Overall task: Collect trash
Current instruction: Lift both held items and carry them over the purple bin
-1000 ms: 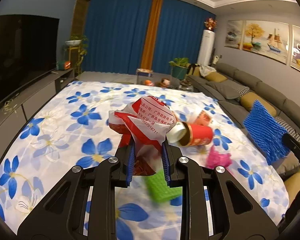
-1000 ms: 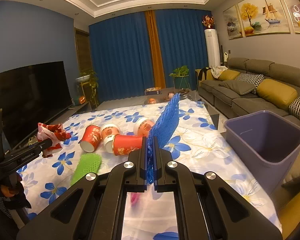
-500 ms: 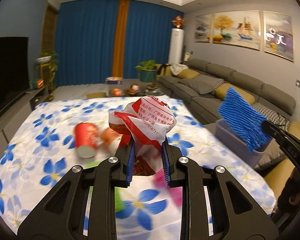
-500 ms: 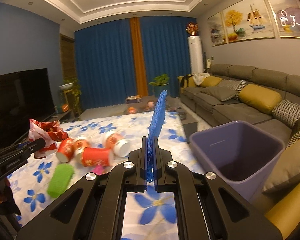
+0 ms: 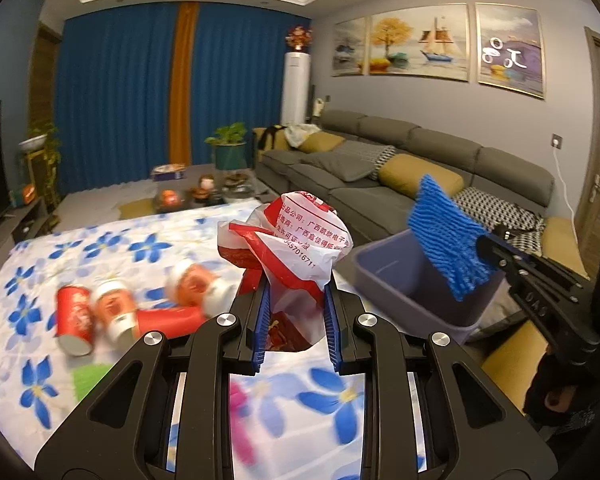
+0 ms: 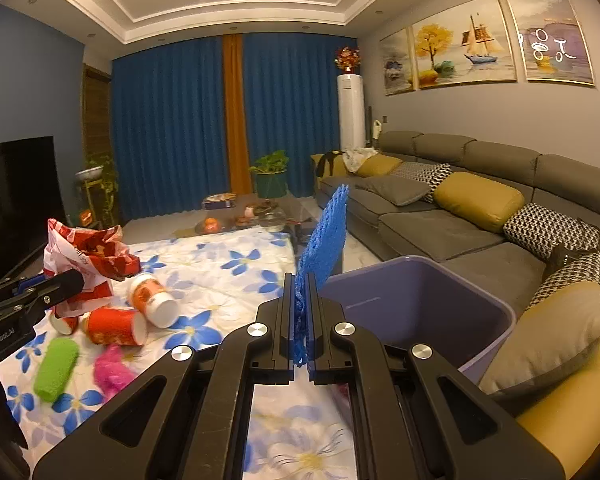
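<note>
Left tongs clamped on a crumpled red-and-white plastic bag, blue pads pressing both sides, bag bulging up out of the gap. Right tongs pinched almost fully together on a blue foam net, its sheet standing edge-on above the fingertips toward 12 o'clock.

In the left wrist view, the foam net held over the near rim of a purple bin at 3 o'clock of the bag. In the right wrist view, the bin directly at 3 o'clock of the tongs, beside the desk's edge, open and seemingly without contents as far as visible.

Remaining on the flower-print desk cover, around 9 o'clock of the right tongs: several red paper cups lying on their sides in a cluster, a green foam sleeve, and a pink wad just beside it. Grey sofa beyond the bin, at 2 o'clock.
</note>
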Demonstrator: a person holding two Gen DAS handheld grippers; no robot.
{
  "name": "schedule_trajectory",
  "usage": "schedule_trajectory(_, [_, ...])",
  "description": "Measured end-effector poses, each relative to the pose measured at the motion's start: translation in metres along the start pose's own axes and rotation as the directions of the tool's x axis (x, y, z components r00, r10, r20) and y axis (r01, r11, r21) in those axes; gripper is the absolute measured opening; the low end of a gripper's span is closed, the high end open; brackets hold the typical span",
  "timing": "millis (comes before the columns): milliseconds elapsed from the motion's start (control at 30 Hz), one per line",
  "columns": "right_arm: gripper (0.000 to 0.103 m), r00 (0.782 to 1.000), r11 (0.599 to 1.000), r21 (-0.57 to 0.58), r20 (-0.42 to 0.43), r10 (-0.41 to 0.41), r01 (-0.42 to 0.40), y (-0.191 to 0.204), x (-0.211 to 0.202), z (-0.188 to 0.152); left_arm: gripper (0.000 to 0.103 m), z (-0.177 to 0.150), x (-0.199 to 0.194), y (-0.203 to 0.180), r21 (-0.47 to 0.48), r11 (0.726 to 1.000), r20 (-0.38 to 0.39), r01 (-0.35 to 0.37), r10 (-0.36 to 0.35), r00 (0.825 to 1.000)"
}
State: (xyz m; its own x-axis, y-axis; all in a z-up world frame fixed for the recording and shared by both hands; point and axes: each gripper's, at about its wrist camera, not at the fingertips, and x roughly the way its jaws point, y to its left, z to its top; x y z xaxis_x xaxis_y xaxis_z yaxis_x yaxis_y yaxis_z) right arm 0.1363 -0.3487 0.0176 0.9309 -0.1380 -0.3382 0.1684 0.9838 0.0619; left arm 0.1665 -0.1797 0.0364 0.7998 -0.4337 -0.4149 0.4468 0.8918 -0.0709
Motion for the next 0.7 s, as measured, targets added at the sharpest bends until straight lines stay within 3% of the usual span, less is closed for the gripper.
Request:
schedule_trajectory(400, [0.005,0.999,0.997,0.055,-0.014,-0.049,0.049,-0.048,0.019,-0.007,0.023,0.014,0.063,-0.062,0.026,0.989,-0.013,0.143,-0.143,0.990])
schedule_trajectory(700, [0.005,0.998,0.995,0.078,-0.021,-0.062,0.063,-0.065,0.027,-0.010,0.023,0.010,0.101,-0.093,0.058,0.977,-0.038,0.206,-0.204,0.978])
